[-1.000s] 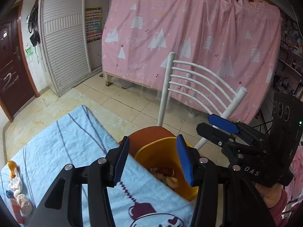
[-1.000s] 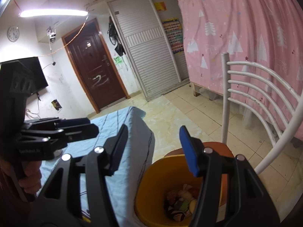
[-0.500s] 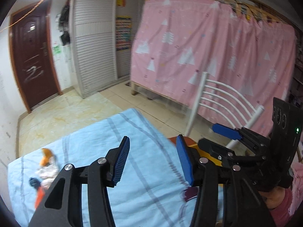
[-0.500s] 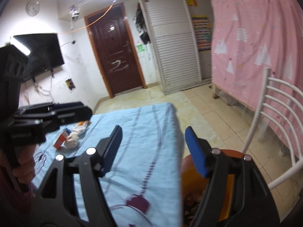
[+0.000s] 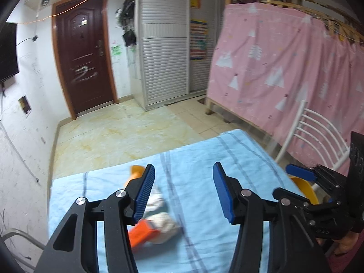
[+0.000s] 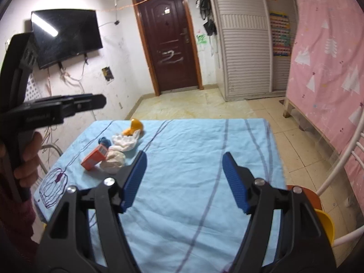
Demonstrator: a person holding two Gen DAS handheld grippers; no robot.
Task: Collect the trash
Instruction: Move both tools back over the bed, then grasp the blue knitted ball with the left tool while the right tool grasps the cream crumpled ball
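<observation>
Trash lies on the left part of the blue tablecloth [image 6: 193, 159]: an orange box [image 6: 94, 157], a crumpled beige tissue [image 6: 113, 160], a white tissue [image 6: 124, 141], an orange peel [image 6: 134, 126] and a small blue scrap [image 6: 103, 141]. In the left wrist view the orange box [image 5: 142, 233] and tissue [image 5: 165, 225] sit just beyond my open, empty left gripper [image 5: 182, 193]. My right gripper [image 6: 184, 179] is open and empty above the table's middle. The yellow bin [image 6: 326, 226] stands on a chair at the right edge.
A white metal chair [image 6: 345, 159] with an orange seat holds the bin, right of the table. A pink curtain [image 5: 284, 68] hangs behind it. A dark door [image 6: 168, 36], a white cupboard and a wall TV [image 6: 66, 34] are farther off. Tiled floor lies beyond the table.
Both grippers have swung left, away from the yellow bin and towards the trash pile on the table. Both stay open and empty.
</observation>
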